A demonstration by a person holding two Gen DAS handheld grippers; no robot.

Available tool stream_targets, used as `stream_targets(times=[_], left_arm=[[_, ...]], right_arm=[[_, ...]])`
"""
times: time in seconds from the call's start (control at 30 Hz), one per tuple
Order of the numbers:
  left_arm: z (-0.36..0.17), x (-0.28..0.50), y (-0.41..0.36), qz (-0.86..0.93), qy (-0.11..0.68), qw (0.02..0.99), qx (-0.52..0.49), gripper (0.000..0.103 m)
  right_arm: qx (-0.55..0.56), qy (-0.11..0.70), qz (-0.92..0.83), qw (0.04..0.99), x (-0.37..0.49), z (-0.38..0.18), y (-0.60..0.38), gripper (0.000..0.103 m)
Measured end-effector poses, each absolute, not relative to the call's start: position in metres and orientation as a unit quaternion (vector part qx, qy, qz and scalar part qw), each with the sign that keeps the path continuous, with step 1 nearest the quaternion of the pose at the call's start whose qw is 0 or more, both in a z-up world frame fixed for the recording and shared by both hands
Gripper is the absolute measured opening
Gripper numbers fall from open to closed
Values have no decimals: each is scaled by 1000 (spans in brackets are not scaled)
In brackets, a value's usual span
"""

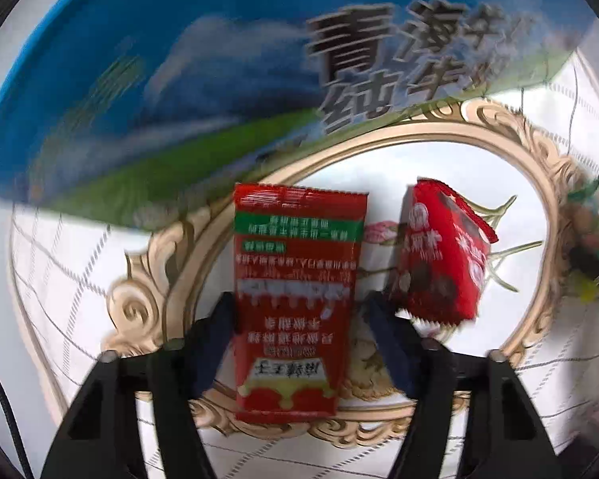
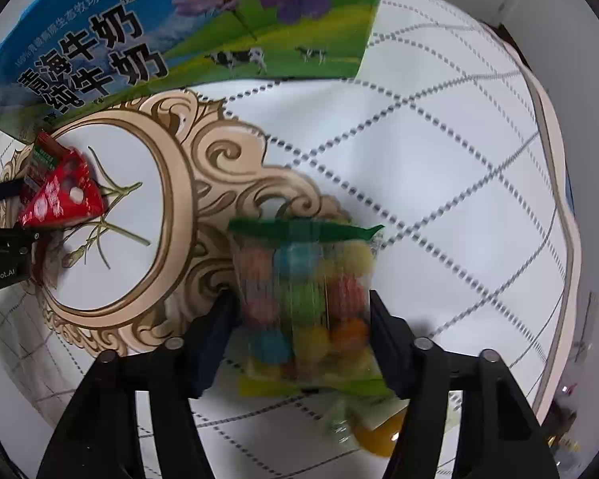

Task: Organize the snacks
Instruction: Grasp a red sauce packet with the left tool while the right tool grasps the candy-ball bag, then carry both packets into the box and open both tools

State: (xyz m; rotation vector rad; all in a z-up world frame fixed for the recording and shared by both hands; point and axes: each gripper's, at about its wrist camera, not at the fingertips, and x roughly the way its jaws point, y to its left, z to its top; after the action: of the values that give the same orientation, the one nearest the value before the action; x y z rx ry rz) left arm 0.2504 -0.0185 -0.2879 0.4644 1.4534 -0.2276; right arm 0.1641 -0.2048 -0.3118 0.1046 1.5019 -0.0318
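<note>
In the left wrist view my left gripper [image 1: 299,311] is shut on a flat red sachet [image 1: 295,299] with a green band, held above the table. A second red packet [image 1: 439,255] hangs just right of it, against the right finger. Both show from the right wrist view as red packets [image 2: 60,195] at the far left beside the left gripper. My right gripper [image 2: 299,319] is shut on a clear bag of coloured candy balls [image 2: 307,303] with a green top strip.
A big blue and green milk carton box [image 2: 179,40] stands at the back, also in the left wrist view [image 1: 139,99]. The tablecloth [image 2: 419,139] is white with a dashed grid and a gold ornate frame print. A yellow-orange packet [image 2: 375,435] lies under the right gripper.
</note>
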Motion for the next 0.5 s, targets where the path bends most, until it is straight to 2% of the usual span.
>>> stream_targets(times=[0.07,0.3,0.5], left_arm=[[-287,248,0,-82,669,716,179,54],[-296,194,64,-51,728,684,-12,54],[-306,156,82,-47,739,671,-28,55]], right_arm=[[52,685,-18,727,160,-310,-199,59],[73,706,-16,705,129,-314,-171,59],[68,720,10,690,101,-315,-151,59]])
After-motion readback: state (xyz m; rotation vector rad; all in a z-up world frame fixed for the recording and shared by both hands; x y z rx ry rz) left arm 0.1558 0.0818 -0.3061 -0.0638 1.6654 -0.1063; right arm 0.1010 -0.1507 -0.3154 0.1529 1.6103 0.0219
